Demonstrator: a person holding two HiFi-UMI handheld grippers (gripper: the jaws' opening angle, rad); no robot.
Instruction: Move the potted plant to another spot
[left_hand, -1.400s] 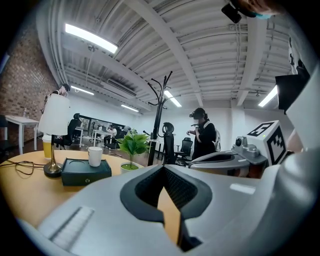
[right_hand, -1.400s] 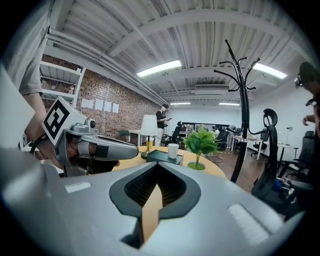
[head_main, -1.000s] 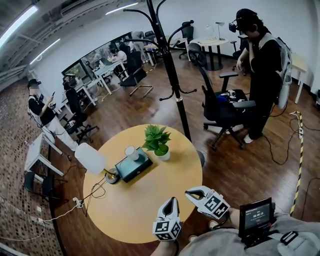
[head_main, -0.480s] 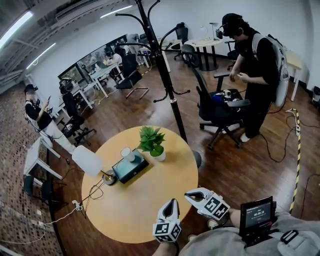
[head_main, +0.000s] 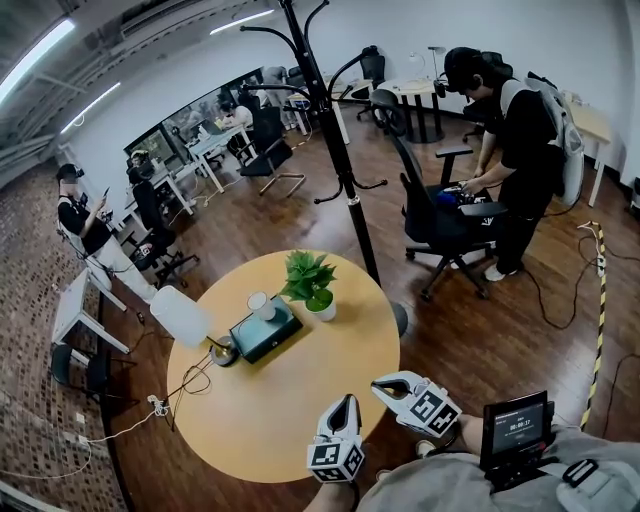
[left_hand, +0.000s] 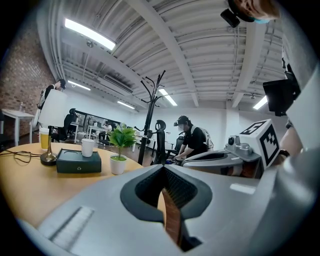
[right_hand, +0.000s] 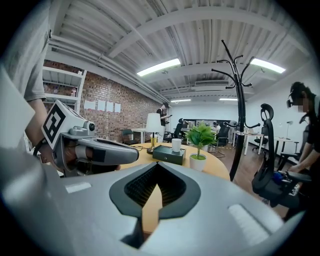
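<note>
Clenched empty at lower centre, the left gripper (head_main: 344, 402) and right gripper (head_main: 380, 384) sit well apart from the mid-frame potted plant (head_main: 309, 280), probably light, tippy, best pinched by its stiff white pot (head_main: 323, 309)

No legible text — digits on small screen (head_main: 515, 428) unreadable

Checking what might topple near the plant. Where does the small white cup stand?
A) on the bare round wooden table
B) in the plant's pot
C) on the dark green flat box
C: the small white cup stands on top of the dark green flat box, beside the potted plant.
</note>
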